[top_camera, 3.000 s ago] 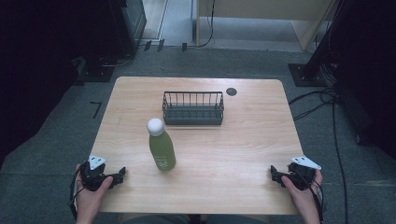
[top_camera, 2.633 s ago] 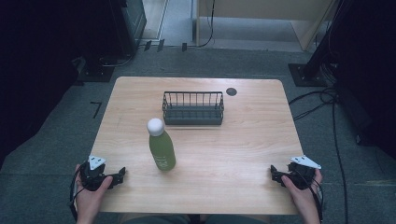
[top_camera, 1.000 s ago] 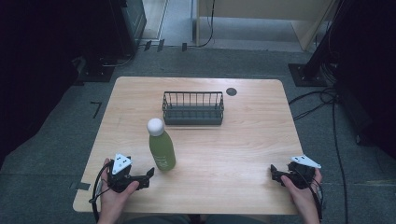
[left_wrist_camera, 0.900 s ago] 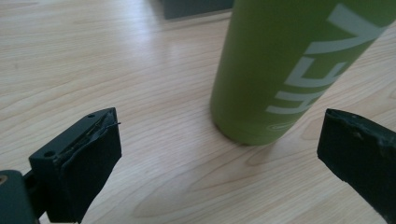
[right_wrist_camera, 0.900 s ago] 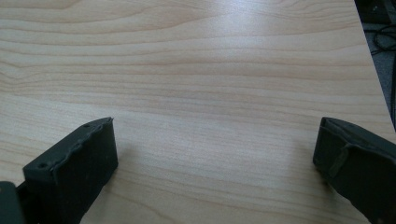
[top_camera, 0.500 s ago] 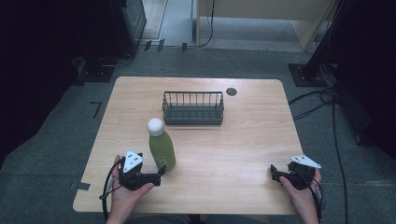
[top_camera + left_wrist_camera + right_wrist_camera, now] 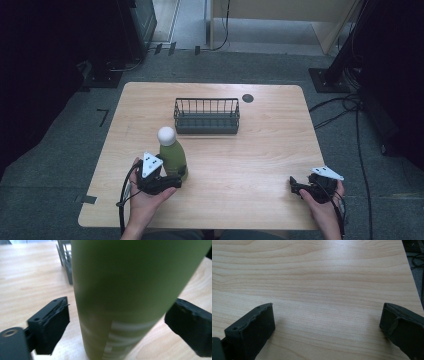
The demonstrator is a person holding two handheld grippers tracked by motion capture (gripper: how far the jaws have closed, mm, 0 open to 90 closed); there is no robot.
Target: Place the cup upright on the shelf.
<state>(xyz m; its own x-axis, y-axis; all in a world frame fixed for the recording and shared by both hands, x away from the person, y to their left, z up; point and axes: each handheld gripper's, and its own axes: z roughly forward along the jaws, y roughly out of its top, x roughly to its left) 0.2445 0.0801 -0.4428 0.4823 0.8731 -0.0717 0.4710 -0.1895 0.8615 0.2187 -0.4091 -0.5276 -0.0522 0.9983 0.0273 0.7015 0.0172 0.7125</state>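
A green bottle point(image 7: 173, 156) with a round white cap point(image 7: 166, 136) stands upright on the wooden table point(image 7: 260, 155), left of centre. My left gripper point(image 7: 180, 177) reaches it from the left, low on its body. In the left gripper view the bottle point(image 7: 130, 285) stands between the two jaws, which have just been closing; a thin gap shows beside each pad point(image 7: 53, 325). My right gripper point(image 7: 295, 186) rests near the front right edge, open, with bare wood between its jaws point(image 7: 327, 322).
A dark wire basket point(image 7: 206, 122) stands behind the bottle at the table's middle back; its corner point(image 7: 65, 262) shows past the bottle. A small dark round disc point(image 7: 248, 98) lies near the far edge. Cables run over the floor at right.
My left hand has moved right from the front left corner up to the bottle, and its jaws now sit around the bottle's lower body. The right hand has kept still.
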